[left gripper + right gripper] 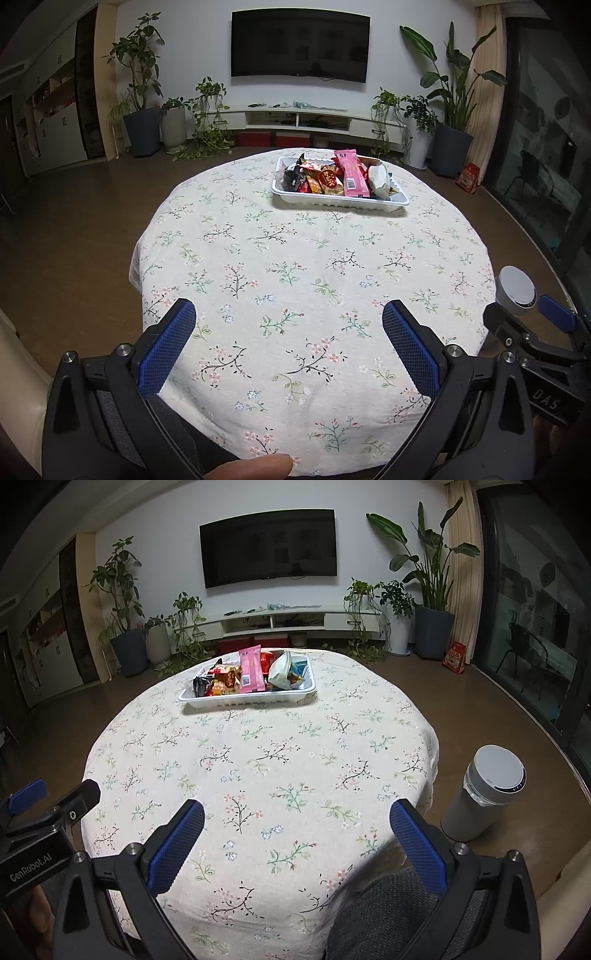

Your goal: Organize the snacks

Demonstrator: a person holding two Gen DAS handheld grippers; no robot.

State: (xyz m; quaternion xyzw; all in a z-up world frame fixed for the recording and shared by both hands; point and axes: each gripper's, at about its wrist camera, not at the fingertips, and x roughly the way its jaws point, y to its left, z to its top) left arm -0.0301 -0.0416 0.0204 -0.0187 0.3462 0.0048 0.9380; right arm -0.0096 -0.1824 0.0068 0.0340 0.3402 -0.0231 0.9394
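I've got both grippers, left (288,332) & right (295,830), spread wide, empty, at table's near edge. Snack tray (332,201) at far edge, long axis crosswise; neither clearly nearer.

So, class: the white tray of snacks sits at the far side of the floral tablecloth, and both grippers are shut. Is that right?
Not quite. The white tray of snacks is at the far side of the floral tablecloth, but both the left gripper and right gripper are open, fingers wide apart, as each wrist view shows.

Bare tablecloth (295,277) lies open up to the far snack tray (332,201) — nothing between.
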